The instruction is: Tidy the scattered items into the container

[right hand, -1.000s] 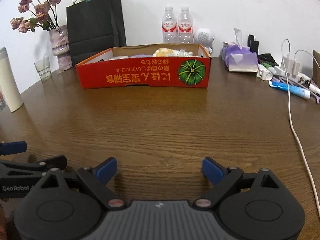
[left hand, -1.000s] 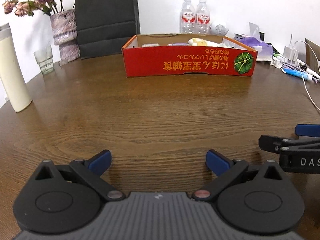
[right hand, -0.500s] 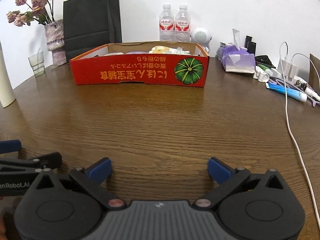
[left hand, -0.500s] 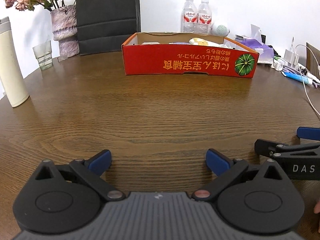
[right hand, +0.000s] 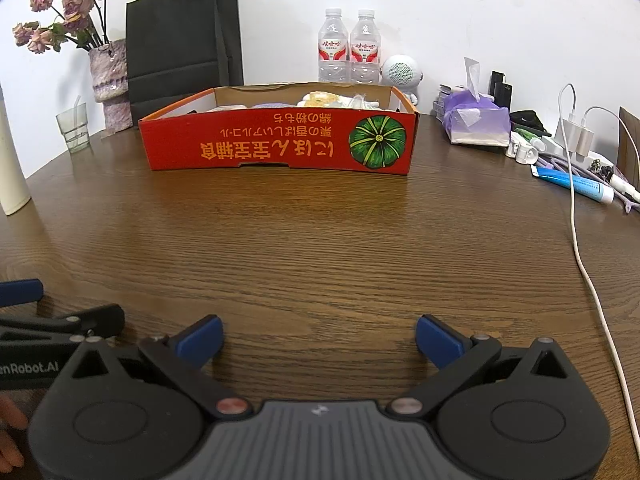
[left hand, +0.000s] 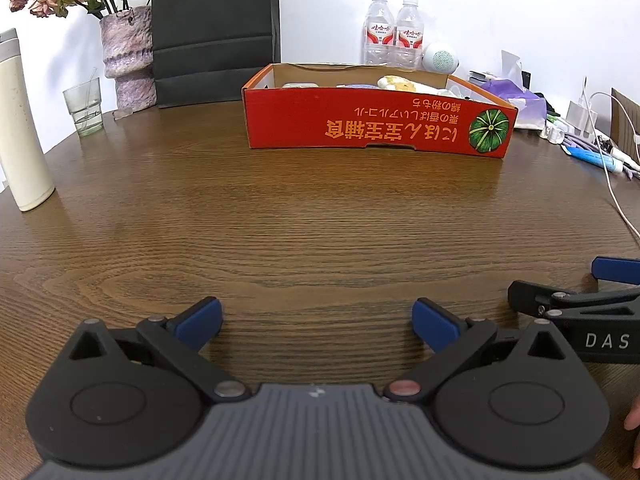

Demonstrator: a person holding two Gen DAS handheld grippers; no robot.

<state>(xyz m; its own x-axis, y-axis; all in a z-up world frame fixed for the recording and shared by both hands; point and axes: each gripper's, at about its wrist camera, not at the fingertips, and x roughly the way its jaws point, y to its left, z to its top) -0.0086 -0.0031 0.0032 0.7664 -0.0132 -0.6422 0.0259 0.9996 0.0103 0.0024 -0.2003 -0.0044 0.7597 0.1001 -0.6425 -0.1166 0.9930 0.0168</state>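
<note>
Dark wood-grain worktop (right hand: 320, 248) lies bare between the tongs and the far red cardboard tray box (right hand: 280, 148). Behind it: black paper bag (right hand: 184, 40), two clear water bottles (right hand: 348, 48); far left, purple vase of dried roses (left hand: 128, 60). White cable (right hand: 592, 272) is trailed at right. Pale packets are seen inside the box. Left tongs (left hand: 316, 320) and right tongs (right hand: 320, 336) are spread, empty.

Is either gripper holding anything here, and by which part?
Nothing is held. The left gripper and right gripper are both open, with only bare table between their fingers.
</note>
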